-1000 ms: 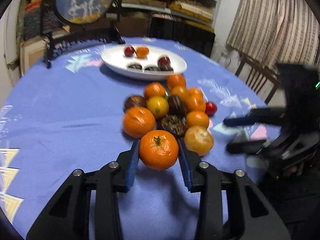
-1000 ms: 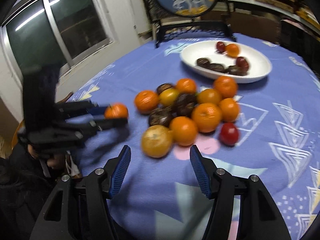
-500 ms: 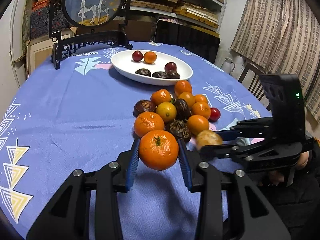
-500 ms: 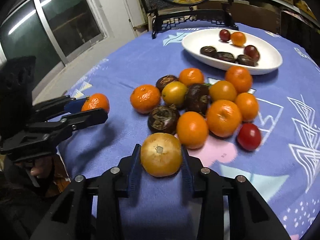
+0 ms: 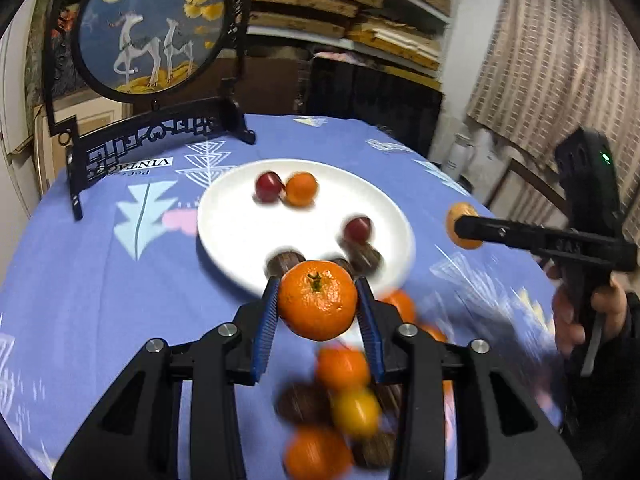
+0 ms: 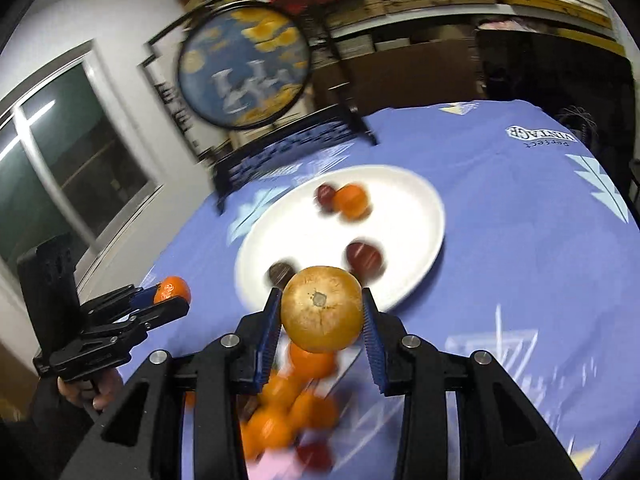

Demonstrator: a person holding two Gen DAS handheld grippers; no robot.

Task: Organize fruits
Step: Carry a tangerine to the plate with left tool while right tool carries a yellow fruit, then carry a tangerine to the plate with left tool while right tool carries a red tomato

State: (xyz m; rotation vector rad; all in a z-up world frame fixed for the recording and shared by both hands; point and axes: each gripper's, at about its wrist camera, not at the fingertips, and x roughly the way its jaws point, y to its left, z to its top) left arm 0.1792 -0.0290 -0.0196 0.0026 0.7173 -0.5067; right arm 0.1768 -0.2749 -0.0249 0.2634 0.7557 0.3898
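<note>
table (image 5: 80, 280): round, soft blue printed cloth | plate (image 5: 224, 216): white glazed oval, frame centre, smooth, fruit may roll | left tongs (image 5: 318, 312): pinching bright tangerine (image 5: 318, 306), firm pebbled rind, light, held across its middle | right tongs (image 6: 320, 316): have just closed, pinching dull yellow-brown fruit (image 6: 322, 310), smoother skin, likely bruisable, lower centre.

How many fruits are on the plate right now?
5 visible on the plate: red and orange at the back, red right, two dark ones in front; the held orange may hide more.
</note>
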